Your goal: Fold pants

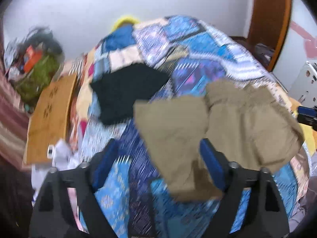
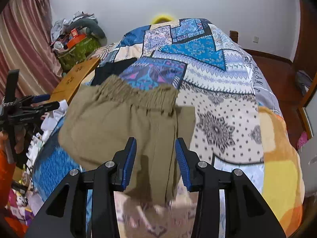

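Khaki pants (image 2: pixel 122 130) are lying bunched on the patchwork bed (image 2: pixel 227 119); your right tool (image 2: pixel 156 158) and left tool (image 1: pixel 158 158) are hovering wide, empty. Flatten before folding.

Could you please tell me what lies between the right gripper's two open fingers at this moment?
Khaki pants: in the right wrist view, their folded fabric runs between the right gripper's spread fingers, on the patterned quilt.

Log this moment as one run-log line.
task: fold pants | khaki elastic-waist cloth pants: bunched on patchwork bedspread | left gripper: open, empty | right gripper: open, over pants | black garment: beyond pants
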The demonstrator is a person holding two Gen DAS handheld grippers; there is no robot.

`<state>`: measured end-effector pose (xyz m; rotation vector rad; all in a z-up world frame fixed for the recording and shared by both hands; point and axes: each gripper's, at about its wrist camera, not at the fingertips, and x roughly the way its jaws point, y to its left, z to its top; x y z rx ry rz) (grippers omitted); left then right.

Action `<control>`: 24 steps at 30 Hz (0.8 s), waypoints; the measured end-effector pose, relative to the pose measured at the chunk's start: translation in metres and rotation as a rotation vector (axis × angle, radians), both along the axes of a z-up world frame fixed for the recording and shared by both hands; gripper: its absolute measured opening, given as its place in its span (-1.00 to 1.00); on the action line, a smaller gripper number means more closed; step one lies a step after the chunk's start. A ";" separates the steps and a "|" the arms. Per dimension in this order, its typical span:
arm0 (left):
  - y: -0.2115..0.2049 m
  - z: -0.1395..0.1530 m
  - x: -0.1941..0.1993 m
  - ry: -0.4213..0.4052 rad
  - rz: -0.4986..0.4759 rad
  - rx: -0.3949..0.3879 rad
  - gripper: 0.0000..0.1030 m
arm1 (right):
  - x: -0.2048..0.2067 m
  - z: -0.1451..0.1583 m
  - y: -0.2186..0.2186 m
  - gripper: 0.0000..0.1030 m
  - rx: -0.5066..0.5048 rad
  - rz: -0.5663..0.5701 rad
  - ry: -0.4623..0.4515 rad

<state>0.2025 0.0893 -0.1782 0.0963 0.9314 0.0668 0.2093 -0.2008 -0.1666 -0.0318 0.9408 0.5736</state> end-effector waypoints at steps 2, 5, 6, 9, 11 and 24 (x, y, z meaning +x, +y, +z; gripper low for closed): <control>-0.014 0.003 0.012 -0.010 -0.035 0.003 0.75 | 0.007 0.000 0.005 -0.27 -0.010 0.007 -0.003; -0.032 -0.004 0.033 0.011 -0.078 -0.020 0.75 | 0.021 -0.003 0.016 -0.27 -0.038 0.030 -0.009; -0.035 -0.008 0.040 0.026 -0.087 -0.032 0.75 | 0.028 -0.006 0.019 -0.27 -0.034 0.038 0.003; -0.048 -0.025 0.059 0.089 -0.126 -0.080 0.49 | 0.039 -0.015 0.024 -0.27 -0.017 0.048 0.043; -0.056 -0.038 0.066 0.125 -0.135 -0.067 0.24 | 0.042 -0.020 0.031 -0.27 -0.058 0.063 0.043; -0.049 -0.054 0.061 0.154 -0.125 -0.097 -0.13 | 0.050 -0.042 0.036 -0.61 -0.133 0.081 0.092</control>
